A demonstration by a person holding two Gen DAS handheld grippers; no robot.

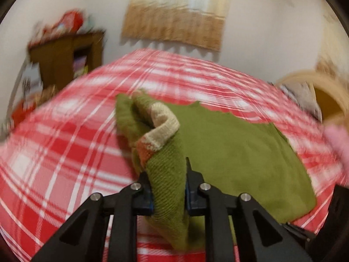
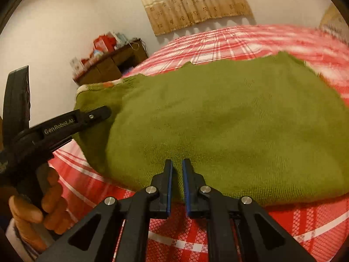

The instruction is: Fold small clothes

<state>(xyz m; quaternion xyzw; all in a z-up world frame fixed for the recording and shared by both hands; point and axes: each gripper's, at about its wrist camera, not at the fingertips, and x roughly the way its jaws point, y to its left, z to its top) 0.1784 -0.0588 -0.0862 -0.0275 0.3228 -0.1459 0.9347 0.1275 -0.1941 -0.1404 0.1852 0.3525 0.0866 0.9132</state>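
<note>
A green knitted sweater [image 1: 229, 144] [image 2: 218, 113] lies spread on the bed. My left gripper [image 1: 166, 170] is shut on its sleeve, which is lifted off the bed. The sleeve's cream and orange cuff [image 1: 163, 126] curls over above the fingers. In the right wrist view the left gripper [image 2: 104, 111] reaches in from the left at the sweater's left edge, held by a hand [image 2: 32, 214]. My right gripper [image 2: 177, 163] is shut, its tips at the sweater's near edge. I see no fabric between its fingers.
The bed carries a red and white plaid sheet [image 1: 65, 152] [image 2: 218, 235]. A brown wooden cabinet [image 1: 65, 59] [image 2: 113, 61] with red clutter on top stands by the wall past the bed. A beige curtain [image 1: 174, 15] [image 2: 192, 2] hangs behind. A blurred pink shape [image 1: 338, 144] shows at the right edge.
</note>
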